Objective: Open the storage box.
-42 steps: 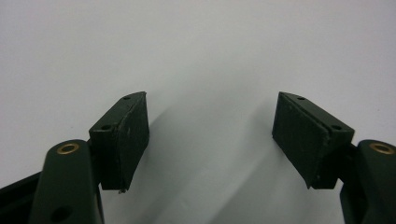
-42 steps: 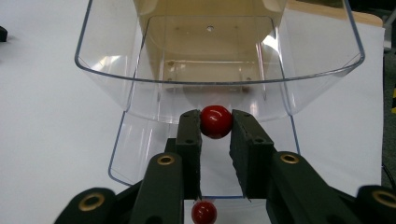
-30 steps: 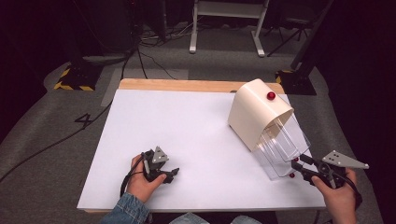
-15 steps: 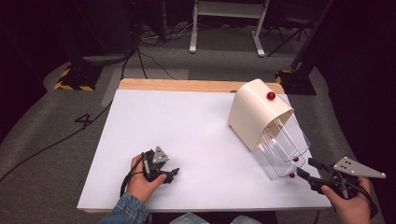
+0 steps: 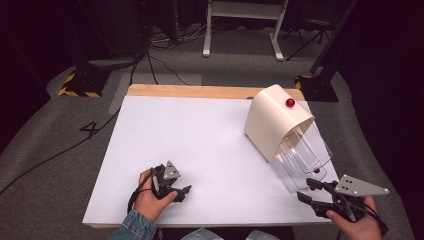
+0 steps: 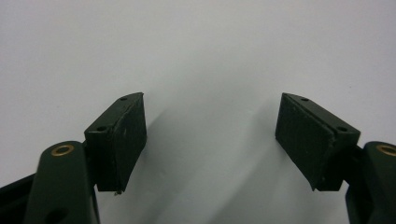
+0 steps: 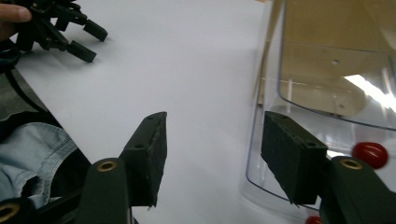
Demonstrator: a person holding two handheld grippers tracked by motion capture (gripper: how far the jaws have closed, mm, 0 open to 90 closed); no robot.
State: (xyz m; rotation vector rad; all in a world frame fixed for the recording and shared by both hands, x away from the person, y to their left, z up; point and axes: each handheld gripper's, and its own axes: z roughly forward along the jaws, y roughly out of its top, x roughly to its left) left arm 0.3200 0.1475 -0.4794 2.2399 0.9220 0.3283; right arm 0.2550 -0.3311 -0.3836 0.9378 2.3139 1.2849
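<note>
Clear plastic drawer (image 5: 302, 157) of the cream dispenser box (image 5: 274, 120) stands out near the counter's (image 5: 200, 135) right edge; your right hand-held gripper (image 5: 306, 192) has just pulled back, jaws closing a little, empty. Your left hand-held gripper (image 5: 184, 192) rests open by the front edge.

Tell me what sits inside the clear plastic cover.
Through the clear plastic cover one red knob shows low near its front wall, with the cream housing behind. What the housing itself encloses is hidden.
</note>
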